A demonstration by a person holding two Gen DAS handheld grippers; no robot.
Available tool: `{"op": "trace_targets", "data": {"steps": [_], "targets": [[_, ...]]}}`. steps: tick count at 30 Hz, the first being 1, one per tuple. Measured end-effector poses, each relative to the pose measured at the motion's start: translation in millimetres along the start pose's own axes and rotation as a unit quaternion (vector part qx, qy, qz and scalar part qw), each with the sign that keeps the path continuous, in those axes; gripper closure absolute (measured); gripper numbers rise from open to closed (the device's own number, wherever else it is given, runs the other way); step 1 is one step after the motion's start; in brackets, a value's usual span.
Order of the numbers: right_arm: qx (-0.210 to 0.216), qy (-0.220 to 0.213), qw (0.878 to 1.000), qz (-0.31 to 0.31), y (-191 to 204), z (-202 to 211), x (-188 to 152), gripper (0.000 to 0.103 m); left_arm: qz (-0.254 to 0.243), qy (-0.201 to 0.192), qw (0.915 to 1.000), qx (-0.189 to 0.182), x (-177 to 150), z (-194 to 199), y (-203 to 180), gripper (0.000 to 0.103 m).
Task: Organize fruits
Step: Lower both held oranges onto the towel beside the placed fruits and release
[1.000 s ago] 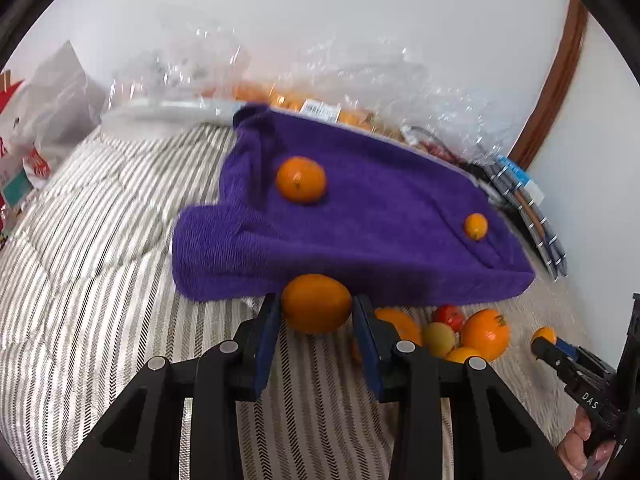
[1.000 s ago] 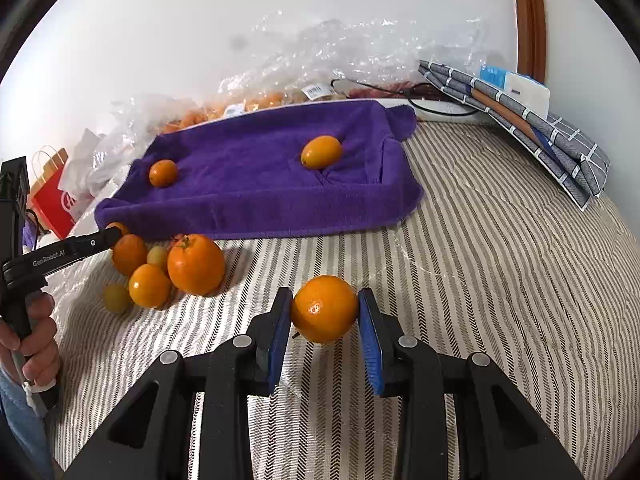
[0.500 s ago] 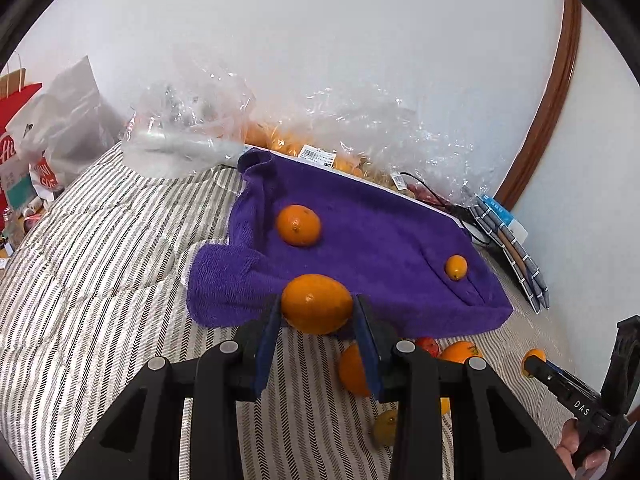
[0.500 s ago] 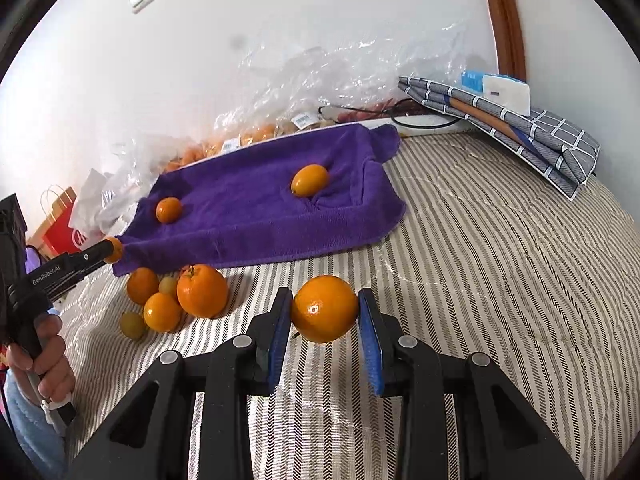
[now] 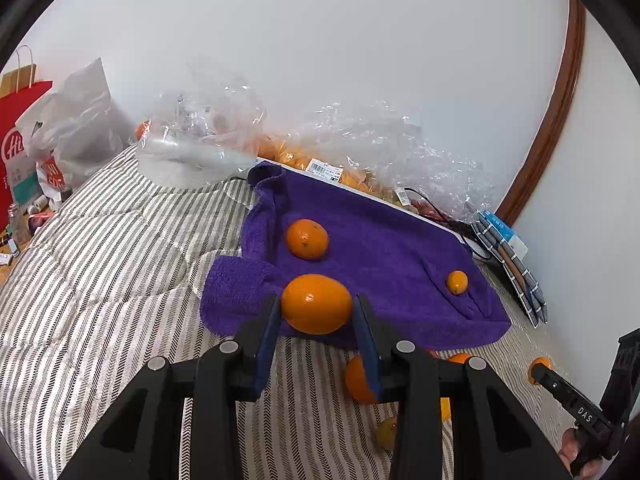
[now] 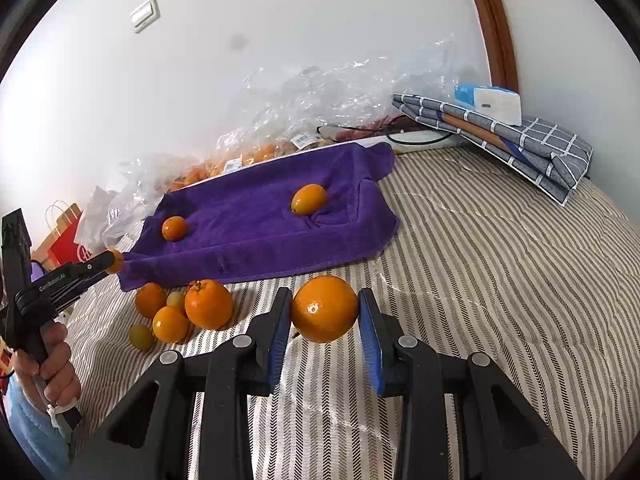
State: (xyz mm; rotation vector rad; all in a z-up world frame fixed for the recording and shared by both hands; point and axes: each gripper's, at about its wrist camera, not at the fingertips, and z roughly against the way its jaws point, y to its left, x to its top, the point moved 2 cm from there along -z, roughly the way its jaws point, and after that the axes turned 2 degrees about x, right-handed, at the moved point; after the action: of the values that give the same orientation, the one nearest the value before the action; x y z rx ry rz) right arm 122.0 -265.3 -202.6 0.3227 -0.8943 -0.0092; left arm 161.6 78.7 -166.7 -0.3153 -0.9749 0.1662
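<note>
My left gripper is shut on an orange, held above the near edge of the purple towel. My right gripper is shut on another orange above the striped bedcover. Two oranges lie on the towel: a larger one and a small one. The same towel shows in the right wrist view. A cluster of several loose oranges and small yellowish fruits lies in front of the towel.
Clear plastic bags with more fruit lie along the wall behind the towel. A folded checked cloth with a white-blue box sits at the back right. A red paper bag stands at the far left.
Both grippers have risen with their oranges. The towel and loose fruit now sit lower and farther away in both views.
</note>
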Motion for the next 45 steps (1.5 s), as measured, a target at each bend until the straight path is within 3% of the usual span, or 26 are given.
{"op": "trace_targets", "data": {"steps": [9,15,21,30,37,45], "targets": [[0.006,0.001,1.000,-0.009,0.1,0.4,4.9,0.070,0.007,-0.009,0.9993,0.034,9.1,10.8,5.8,0.068],[0.000,-0.020,1.000,0.015,9.1,11.2,36.9,0.070,-0.006,-0.009,0.9974,0.072,35.5,32.4,0.9,0.068],[-0.010,-0.018,0.999,0.032,18.1,9.9,70.4,0.070,-0.018,-0.004,0.9980,0.061,56.8,36.4,-12.7,0.068],[-0.001,-0.032,0.999,0.039,30.6,-9.5,92.8,0.070,-0.012,0.019,0.9984,0.052,65.8,-6.2,-27.4,0.068],[0.005,-0.007,0.999,0.035,31.8,-61.4,102.6,0.070,-0.009,0.052,0.9965,0.065,66.5,-59.6,-23.1,0.068],[0.012,0.032,0.999,0.020,18.8,-102.2,84.6,0.070,-0.006,0.072,0.9956,0.060,52.9,-85.7,-12.1,0.068]]}}
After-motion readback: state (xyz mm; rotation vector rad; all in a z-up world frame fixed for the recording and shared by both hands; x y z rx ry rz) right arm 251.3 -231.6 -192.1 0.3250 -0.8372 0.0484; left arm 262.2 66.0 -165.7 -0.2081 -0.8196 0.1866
